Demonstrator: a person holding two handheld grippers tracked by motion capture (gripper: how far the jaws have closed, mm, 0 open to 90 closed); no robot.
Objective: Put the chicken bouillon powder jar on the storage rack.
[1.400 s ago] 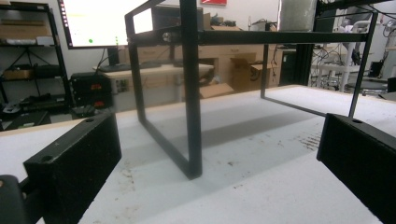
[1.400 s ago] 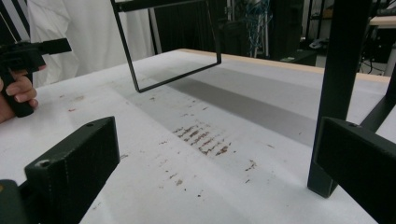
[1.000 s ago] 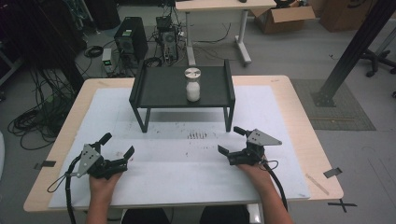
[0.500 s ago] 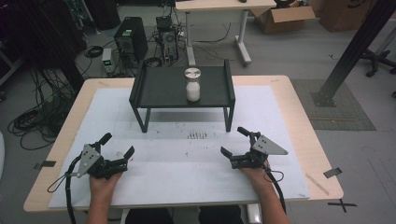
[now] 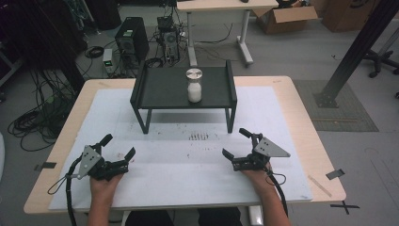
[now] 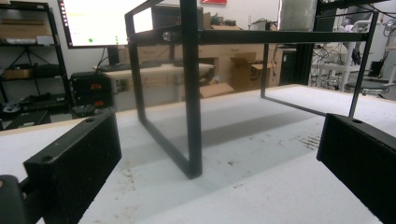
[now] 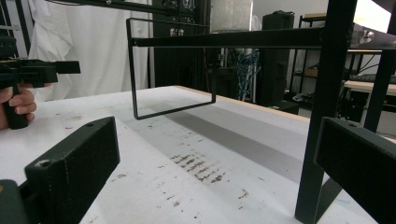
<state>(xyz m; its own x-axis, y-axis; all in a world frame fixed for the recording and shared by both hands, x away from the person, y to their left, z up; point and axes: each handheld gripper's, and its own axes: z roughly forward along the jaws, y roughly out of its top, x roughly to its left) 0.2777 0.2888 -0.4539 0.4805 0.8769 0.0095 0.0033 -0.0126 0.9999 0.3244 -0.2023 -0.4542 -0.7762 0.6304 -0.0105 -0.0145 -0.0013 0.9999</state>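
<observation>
White sheeting is covering the tabletop, where a black metal stand is carrying a lidded jar of white powder near the middle of its shelf. Well in front of the stand, the left hand-held gripper and the right hand-held gripper are both resting low over the sheeting, each with its jaws spread wide and gripping nothing, far apart from each other and from the jar.

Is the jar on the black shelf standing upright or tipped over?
Upright. In the high view the jar stands on its base on the black shelf, silver lid on top, white contents filling its lower part.
</observation>
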